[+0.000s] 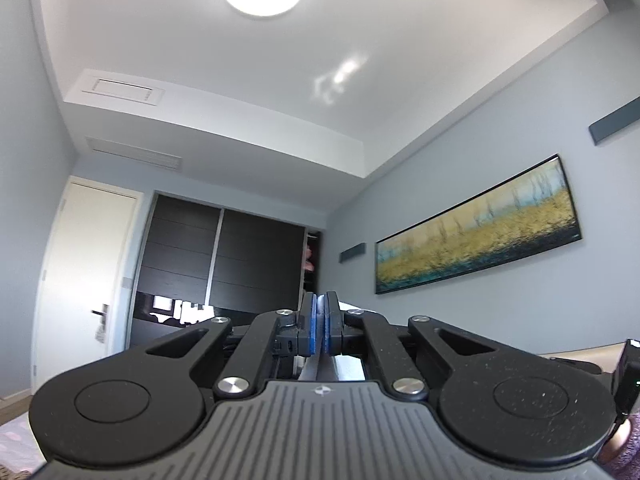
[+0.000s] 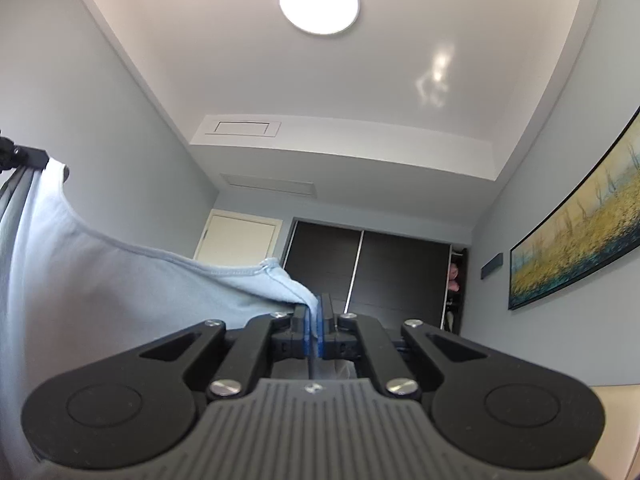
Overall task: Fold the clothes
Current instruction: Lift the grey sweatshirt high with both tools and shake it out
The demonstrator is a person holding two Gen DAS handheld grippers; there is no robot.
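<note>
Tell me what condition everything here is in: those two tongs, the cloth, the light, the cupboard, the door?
Left tongs: shut on a thin strip of pale cloth.
Right tongs: shut on the light blue garment.
Light blue garment: lifted, stretched between both tongs, unfolded.
Ceiling light: on.
Dark wardrobe: sliding doors pushed left, right end open.
White door: closed.
Painting: hanging on the wall.
</note>
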